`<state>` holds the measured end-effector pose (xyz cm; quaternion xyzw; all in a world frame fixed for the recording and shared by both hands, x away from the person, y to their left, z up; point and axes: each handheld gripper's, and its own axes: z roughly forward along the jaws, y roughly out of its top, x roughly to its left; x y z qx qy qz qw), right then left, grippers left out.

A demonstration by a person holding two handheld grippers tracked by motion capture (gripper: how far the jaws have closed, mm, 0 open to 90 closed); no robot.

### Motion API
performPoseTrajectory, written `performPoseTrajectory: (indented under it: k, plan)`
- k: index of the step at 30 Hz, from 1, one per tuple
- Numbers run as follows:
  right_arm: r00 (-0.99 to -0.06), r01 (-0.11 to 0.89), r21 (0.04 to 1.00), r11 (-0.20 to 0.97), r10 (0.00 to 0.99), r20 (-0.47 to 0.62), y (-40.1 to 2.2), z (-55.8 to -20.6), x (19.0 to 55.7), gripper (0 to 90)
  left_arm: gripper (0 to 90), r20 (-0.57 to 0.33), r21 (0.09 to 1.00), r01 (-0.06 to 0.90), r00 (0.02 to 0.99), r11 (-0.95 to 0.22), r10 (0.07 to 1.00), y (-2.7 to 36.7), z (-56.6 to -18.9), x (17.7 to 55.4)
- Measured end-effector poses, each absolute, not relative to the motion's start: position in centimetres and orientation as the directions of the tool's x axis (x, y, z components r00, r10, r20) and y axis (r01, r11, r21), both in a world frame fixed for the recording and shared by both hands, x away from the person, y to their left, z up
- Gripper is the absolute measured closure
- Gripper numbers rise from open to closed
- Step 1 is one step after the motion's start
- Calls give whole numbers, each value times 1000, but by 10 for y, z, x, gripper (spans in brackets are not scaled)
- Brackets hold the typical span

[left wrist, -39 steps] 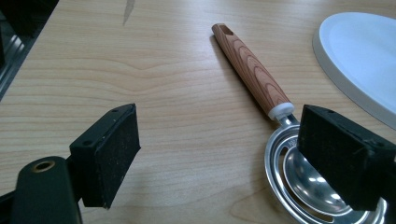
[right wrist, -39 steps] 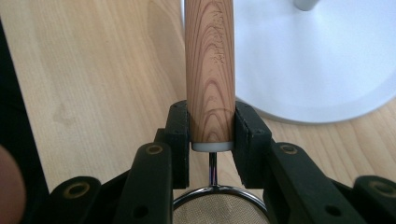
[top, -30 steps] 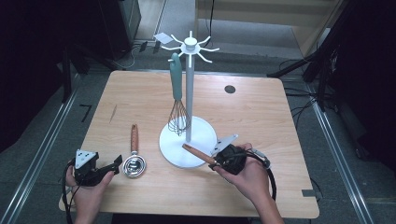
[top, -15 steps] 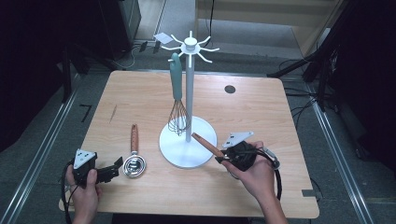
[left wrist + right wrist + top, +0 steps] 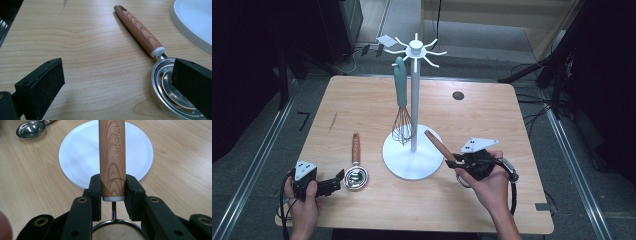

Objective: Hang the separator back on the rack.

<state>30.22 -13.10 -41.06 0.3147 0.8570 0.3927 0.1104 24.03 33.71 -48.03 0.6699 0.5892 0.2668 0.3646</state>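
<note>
Standing mid-table, the white utensil stand serves as landmark; a teal-handled whisk is hung from its hooks. Right of its base, a wood-handled strainer is clamped at the handle's lower end by the right gripper, shifted outward from the base since a second ago, handle still angled towards the pole; hanging is judged pending. Left of the base, the slotted spoon is left lying on the table, the left gripper having just been opened wide, nothing pressed.

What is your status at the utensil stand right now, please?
Left gripper open beside egg separator. Right gripper shut on strainer handle. Whisk hangs on stand. Nothing blocking.
</note>
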Motion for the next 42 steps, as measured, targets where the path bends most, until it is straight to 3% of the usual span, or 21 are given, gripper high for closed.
performPoseTrajectory:
  k: [19,42]
  plan:
    - [-731,422,806,414,681,33,-135,-401,296,713,0,-74,804,594,157,-35,985,337,-482,241]
    - [-685,348,916,200,721,102,-138,-384,284,712,0,-58,802,595,156,-47,986,334,-485,241]
